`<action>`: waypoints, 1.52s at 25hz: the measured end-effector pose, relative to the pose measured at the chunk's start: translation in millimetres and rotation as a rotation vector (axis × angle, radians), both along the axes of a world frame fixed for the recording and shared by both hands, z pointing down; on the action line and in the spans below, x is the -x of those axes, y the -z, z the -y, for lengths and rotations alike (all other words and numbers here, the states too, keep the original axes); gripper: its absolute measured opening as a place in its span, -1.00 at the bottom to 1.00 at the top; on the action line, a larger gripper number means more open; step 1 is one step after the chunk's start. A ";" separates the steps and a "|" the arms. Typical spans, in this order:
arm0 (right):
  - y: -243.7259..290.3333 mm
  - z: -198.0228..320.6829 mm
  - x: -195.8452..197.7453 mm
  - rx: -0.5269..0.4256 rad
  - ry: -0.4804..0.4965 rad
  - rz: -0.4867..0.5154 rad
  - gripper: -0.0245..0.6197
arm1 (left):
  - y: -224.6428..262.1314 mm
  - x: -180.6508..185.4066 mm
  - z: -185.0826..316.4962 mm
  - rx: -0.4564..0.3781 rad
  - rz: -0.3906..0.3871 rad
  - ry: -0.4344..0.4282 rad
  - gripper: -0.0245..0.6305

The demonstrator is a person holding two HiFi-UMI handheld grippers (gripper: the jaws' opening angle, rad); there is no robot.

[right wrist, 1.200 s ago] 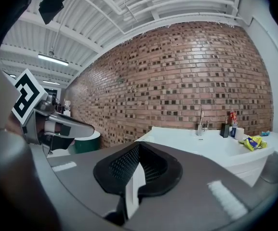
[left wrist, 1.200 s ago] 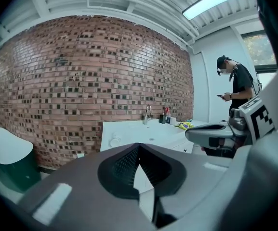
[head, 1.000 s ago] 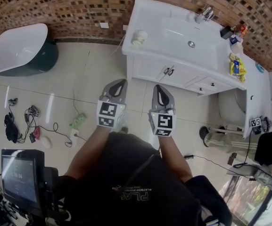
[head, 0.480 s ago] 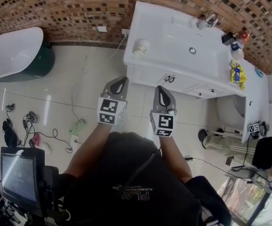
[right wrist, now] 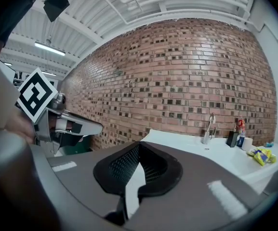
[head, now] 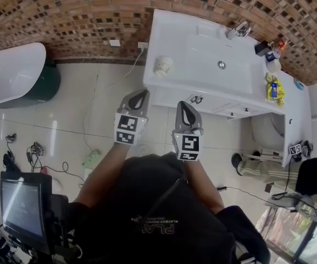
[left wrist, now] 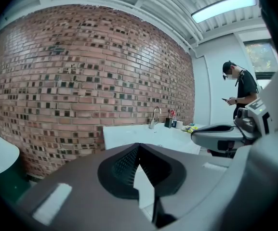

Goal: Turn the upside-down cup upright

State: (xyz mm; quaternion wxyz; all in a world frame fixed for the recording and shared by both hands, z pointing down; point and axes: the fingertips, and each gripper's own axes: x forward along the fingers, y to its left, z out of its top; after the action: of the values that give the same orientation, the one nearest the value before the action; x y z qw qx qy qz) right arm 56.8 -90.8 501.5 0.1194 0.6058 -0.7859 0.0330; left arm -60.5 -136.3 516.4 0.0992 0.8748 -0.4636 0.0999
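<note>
A pale cup [head: 162,65] stands at the left end of the white vanity top [head: 191,40]; at this distance I cannot tell which way up it is. Both grippers hang over the tiled floor, short of the vanity front, and point toward it. My left gripper [head: 138,94] is shut with nothing in it, its jaws meeting at the tip [left wrist: 139,146]. The right gripper [head: 187,105] is also shut and empty [right wrist: 139,146]. In neither gripper view does the cup show. Each gripper shows at the edge of the other's view.
On the vanity are a sink basin [head: 221,65], a faucet [head: 239,29], small bottles [head: 268,44] and a yellow packet [head: 272,84]. A white bathtub [head: 12,73] stands at the left by the brick wall. Cables [head: 21,153] lie on the floor. A person [left wrist: 240,88] stands at the right.
Both grippers have moved toward the vanity, which now lies nearer in the head view. Both stay shut and empty.
</note>
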 end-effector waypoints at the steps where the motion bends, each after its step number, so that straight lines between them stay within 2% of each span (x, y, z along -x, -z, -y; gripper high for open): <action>1: 0.4 2.3 0.2 0.000 -0.001 -0.002 -0.89 | 0.0 0.2 2.1 -0.001 -0.002 -0.001 -0.93; 8: -4.8 17.0 -0.8 0.018 -0.013 0.009 -0.89 | -3.6 -3.6 11.7 0.011 0.008 -0.010 -0.93; 13: -9.8 29.5 5.5 0.019 0.018 0.028 -0.89 | -1.1 -3.2 22.1 0.006 0.022 0.001 -0.93; 29: -1.5 110.2 -10.7 0.000 0.092 0.070 -0.89 | -0.9 -10.0 89.4 0.018 0.067 0.064 -0.93; 38: -9.7 158.5 -15.7 0.032 0.113 0.095 -0.89 | -7.6 -15.2 126.1 0.043 0.081 0.109 -0.93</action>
State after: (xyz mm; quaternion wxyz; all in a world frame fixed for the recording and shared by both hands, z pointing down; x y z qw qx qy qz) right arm 72.4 -249.3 511.2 0.0934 0.5563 -0.8230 0.0675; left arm -45.3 -262.4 524.0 0.1043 0.8412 -0.5119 0.1396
